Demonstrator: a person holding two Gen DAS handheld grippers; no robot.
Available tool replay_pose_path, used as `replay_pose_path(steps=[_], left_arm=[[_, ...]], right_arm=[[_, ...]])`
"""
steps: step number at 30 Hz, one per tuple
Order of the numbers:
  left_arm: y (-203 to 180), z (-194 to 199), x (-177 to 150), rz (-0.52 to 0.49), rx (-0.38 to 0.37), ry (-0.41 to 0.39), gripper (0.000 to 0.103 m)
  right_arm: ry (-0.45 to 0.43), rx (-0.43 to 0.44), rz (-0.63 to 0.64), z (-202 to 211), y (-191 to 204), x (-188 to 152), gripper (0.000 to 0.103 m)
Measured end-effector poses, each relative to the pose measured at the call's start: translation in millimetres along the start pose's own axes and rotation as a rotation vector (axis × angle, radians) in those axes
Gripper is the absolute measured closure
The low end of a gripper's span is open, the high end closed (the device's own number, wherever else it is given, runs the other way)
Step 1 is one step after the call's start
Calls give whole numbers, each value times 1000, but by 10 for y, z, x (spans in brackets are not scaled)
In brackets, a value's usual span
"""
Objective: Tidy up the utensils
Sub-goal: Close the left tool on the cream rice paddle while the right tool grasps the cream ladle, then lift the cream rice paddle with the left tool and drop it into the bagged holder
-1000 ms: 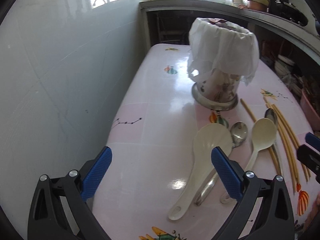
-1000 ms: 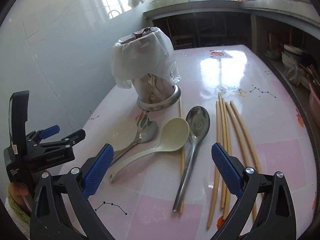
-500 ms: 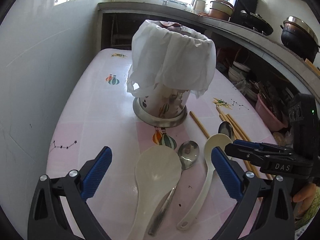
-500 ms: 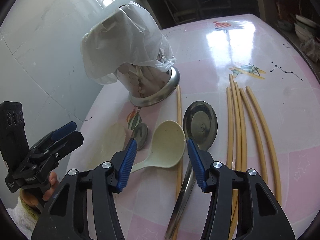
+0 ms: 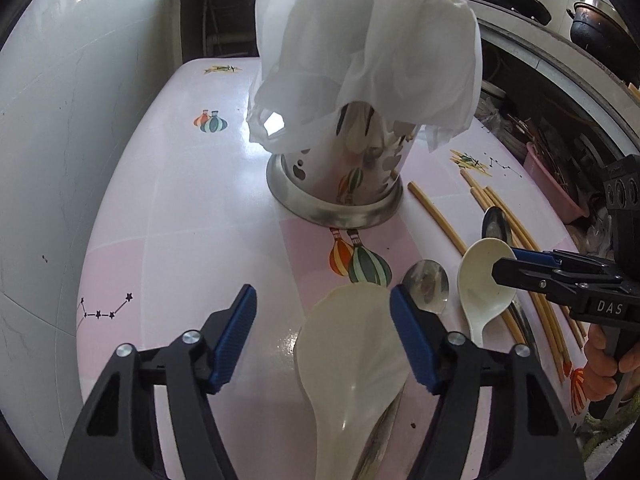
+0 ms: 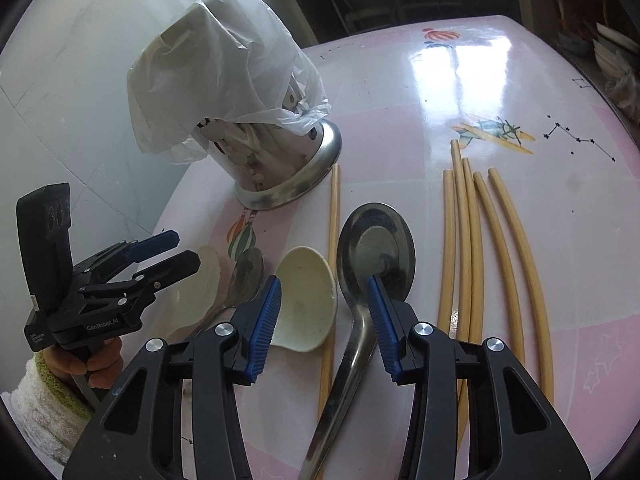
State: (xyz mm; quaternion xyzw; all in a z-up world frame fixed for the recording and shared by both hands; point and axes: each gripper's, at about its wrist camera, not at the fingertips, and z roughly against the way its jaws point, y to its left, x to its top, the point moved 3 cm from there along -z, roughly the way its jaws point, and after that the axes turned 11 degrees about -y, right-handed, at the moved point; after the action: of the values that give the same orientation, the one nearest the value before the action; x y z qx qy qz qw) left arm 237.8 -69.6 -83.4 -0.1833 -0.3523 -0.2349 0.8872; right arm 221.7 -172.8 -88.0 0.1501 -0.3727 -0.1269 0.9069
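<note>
A steel utensil holder (image 5: 340,184) draped with a white plastic bag (image 5: 368,40) stands mid-table; it also shows in the right wrist view (image 6: 276,168). My left gripper (image 5: 323,312) is open, low over a large cream rice paddle (image 5: 352,364). Beside the paddle lie a small steel spoon (image 5: 426,284) and a cream ladle spoon (image 5: 482,280). My right gripper (image 6: 325,308) is open, its fingers straddling the cream spoon's bowl (image 6: 306,304) and the neck of a big steel spoon (image 6: 376,252). Several yellow chopsticks (image 6: 464,240) lie to the right.
The pink patterned table (image 5: 192,216) runs along a white tiled wall (image 5: 60,120) on the left. A counter with pots (image 5: 592,28) and a pink basin (image 5: 556,184) stand beyond the right edge. One chopstick (image 6: 332,240) lies by the holder's base.
Both grippers moved forward and lower toward the utensils. The left jaws have narrowed over the rice paddle; the right jaws narrowed earlier and now reach the cream and steel spoons.
</note>
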Motion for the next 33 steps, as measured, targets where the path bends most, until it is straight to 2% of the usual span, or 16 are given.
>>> replay_pose_path(steps=[5,7,11,20,24,29,33], left_arm=[[60,-42,-37,41,-28,31,60],[69,-49,-38,50,-33,34,63],[77,-48,-34,56,-51,42,74],[-18,-65,-53,-8,-68,60,85],[-26,-72,-62,-7,-83,82,92],[10,-43,-75,26,-88,87,95],[68,77,-64,78,-109,59,98]], right_arm=[[12,-16,15,-77,27,4,62],[17,-19,20,-111,37,11,63],[30,-25,25,-159,62,28,71],[33,-62,108,-258,170,56,88],[35,-44,111,-281,196,80,96],[20,-25,112,-189,207,120,97],[-3,-7,139,-47,264,149,98]])
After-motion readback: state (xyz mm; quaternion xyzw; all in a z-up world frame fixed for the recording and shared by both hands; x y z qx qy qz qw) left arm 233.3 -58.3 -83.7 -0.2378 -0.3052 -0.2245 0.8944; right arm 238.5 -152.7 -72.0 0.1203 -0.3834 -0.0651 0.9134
